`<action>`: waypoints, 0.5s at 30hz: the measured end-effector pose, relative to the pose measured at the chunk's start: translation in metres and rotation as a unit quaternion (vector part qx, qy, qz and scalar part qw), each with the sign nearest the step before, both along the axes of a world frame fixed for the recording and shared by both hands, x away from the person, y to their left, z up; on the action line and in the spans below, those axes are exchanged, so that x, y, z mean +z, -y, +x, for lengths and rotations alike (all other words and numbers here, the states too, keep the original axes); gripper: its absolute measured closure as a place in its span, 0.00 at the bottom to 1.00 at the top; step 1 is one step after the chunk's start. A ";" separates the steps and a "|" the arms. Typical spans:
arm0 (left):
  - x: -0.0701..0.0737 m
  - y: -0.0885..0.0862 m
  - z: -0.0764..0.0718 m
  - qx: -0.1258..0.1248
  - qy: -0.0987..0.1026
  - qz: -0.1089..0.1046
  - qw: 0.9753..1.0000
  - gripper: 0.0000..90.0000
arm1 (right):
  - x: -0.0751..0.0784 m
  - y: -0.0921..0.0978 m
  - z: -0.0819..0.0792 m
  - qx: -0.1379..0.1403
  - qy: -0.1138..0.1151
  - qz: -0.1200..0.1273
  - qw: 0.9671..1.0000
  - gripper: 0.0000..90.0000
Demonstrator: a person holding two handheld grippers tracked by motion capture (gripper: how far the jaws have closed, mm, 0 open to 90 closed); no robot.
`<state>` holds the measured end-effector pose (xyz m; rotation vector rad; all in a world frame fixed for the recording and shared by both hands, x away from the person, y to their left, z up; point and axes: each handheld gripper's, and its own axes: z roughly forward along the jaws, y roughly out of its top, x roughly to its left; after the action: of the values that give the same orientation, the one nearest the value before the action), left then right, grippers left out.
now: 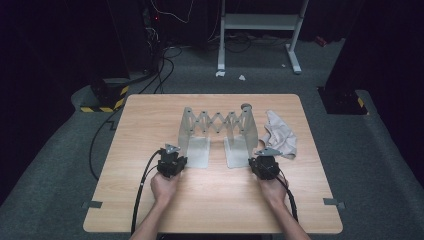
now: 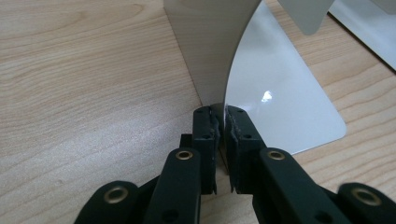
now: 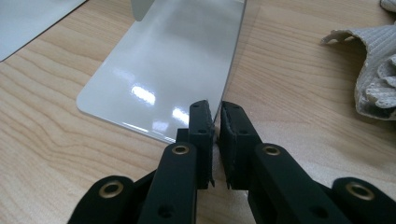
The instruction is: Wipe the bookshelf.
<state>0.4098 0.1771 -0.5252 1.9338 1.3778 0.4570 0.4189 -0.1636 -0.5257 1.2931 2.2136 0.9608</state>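
Your left gripper is pinched shut on the rack's left end plate; your right gripper clamps the right end plate's edge. The rack stands mid-table, and a cloth lies toward the right edge.

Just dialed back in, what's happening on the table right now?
A person holds a gripper in each hand at an expandable metal bookend rack standing mid-table. The left gripper is clamped on the edge of the rack's left end plate, and the right gripper is clamped on the edge of the right end plate. The scissor lattice between the plates is partly opened. A crumpled beige cloth lies beside the rack's right end, untouched.
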 end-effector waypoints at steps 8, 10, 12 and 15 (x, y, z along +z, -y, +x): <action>0.001 0.001 -0.006 -0.004 -0.001 0.002 1.000 0.93 | 0.000 0.002 -0.008 0.006 -0.001 0.005 1.000 0.92; 0.000 0.001 -0.008 -0.006 -0.001 0.001 1.000 0.93 | 0.000 0.002 -0.011 0.005 -0.003 0.007 1.000 0.92; 0.000 0.001 -0.010 -0.004 -0.002 0.000 1.000 0.93 | 0.000 0.003 -0.012 0.006 -0.003 0.009 1.000 0.92; 0.000 0.000 -0.013 -0.002 -0.002 -0.004 1.000 0.93 | 0.000 0.004 -0.015 0.010 -0.006 0.015 1.000 0.92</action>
<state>0.3972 0.1771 -0.5254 1.9312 1.3760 0.4460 0.4041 -0.1681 -0.5260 1.2948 2.2339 1.0007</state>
